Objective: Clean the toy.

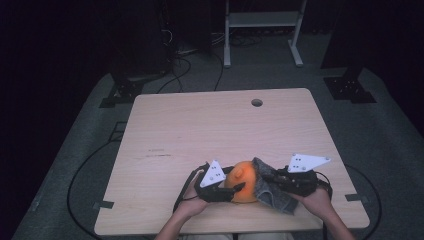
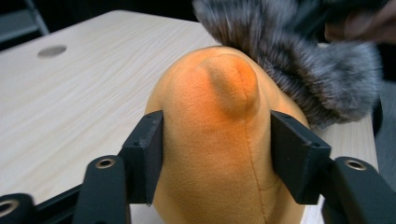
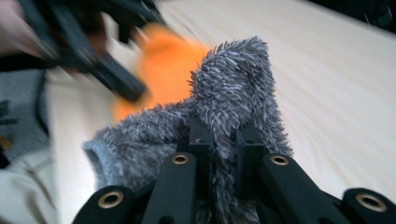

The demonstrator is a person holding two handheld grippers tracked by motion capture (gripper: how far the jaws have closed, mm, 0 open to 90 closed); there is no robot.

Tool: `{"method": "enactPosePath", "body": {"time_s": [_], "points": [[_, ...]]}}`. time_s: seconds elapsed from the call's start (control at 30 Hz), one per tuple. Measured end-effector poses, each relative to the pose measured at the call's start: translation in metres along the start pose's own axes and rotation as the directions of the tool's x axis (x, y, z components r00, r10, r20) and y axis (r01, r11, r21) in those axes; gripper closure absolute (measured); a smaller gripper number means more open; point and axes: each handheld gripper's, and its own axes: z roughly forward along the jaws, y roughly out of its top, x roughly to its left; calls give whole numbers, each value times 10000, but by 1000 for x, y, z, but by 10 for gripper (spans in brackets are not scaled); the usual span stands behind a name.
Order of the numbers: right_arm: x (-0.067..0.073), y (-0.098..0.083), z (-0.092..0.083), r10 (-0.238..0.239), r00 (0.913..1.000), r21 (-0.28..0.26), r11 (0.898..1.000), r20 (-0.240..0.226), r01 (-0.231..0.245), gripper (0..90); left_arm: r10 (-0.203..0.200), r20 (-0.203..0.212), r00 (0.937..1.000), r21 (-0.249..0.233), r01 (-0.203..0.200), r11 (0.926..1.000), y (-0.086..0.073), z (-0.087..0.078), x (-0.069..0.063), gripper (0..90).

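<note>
At the bench's (image 1: 165, 125) near edge, the left gripper (image 2: 215, 154) clamps the orange plush toy (image 2: 219, 140); the right gripper (image 3: 223, 154) pinches the grey furry cloth (image 3: 233, 88). Hold the toy steady and pull the cloth gently rightward.

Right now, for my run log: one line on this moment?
left tongs: gripping orange plush toy | right tongs: pinching grey fuzzy cloth | both on table

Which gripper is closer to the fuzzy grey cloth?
Right. The right gripper is pinching the fuzzy grey cloth between its jaws. The left gripper is clamped on the orange plush toy beside the cloth.
</note>
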Motion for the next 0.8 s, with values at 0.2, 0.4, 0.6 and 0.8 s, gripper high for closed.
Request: {"method": "enactPosePath", "body": {"time_s": [0.2,0.4,0.6,0.8], "points": [[14,12,10,-609,9974,-17,9981,-378,609,800,860,102,9962,173,-862,9961,1,-3,-6,425],[-4,-10,5,99,9999,353,9993,65,-101,800,181,317,9993,292,-191,9994,-5,-6,6,430],[-22,-25,4,879,9959,671,9938,218,-892,800,-337,369,9987,376,323,9988,-11,-9,19,410],[-13,-21,9,658,9976,669,9955,223,-671,800,-1509,514,9872,347,1492,9882,-12,-16,30,211]]}}
